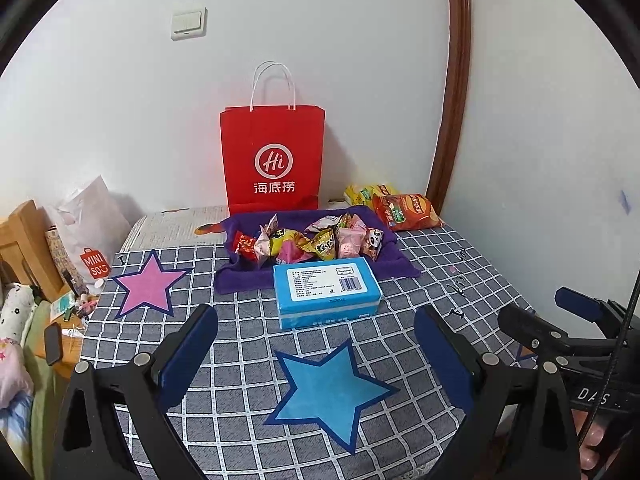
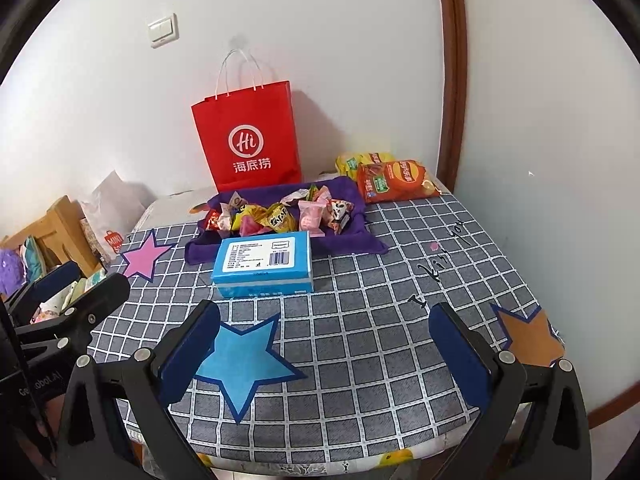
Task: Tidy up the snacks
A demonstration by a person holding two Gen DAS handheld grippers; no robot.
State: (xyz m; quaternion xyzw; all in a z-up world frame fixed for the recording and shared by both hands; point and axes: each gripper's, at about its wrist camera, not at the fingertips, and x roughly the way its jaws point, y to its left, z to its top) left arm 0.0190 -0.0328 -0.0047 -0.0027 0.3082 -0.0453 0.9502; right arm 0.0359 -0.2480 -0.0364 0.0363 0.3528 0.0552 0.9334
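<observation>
Several wrapped snacks (image 1: pixel 316 242) (image 2: pixel 280 218) lie piled on a purple cloth (image 1: pixel 240 280) (image 2: pixel 352 240) at the back of the checked table. A light blue box (image 1: pixel 326 288) (image 2: pixel 264 264) lies flat just in front of the cloth. A red paper bag (image 1: pixel 274 160) (image 2: pixel 248 140) stands upright against the wall behind them. A red chip bag (image 1: pixel 406 210) (image 2: pixel 394 182) and a yellow one (image 1: pixel 366 192) (image 2: pixel 360 160) lie at the back right. My left gripper (image 1: pixel 316 348) hovers open over the blue star (image 1: pixel 328 392), short of the box. My right gripper (image 2: pixel 326 346) is open too, holding nothing.
A pink star (image 1: pixel 146 284) and an orange star (image 2: pixel 528 336) mark the tablecloth (image 2: pixel 380 280). Left of the table are a white shopping bag (image 1: pixel 92 236), wooden furniture (image 1: pixel 24 240), a phone (image 1: pixel 52 344) and clutter. Walls close the back and right; a brown door frame (image 1: pixel 452 120) stands in the corner.
</observation>
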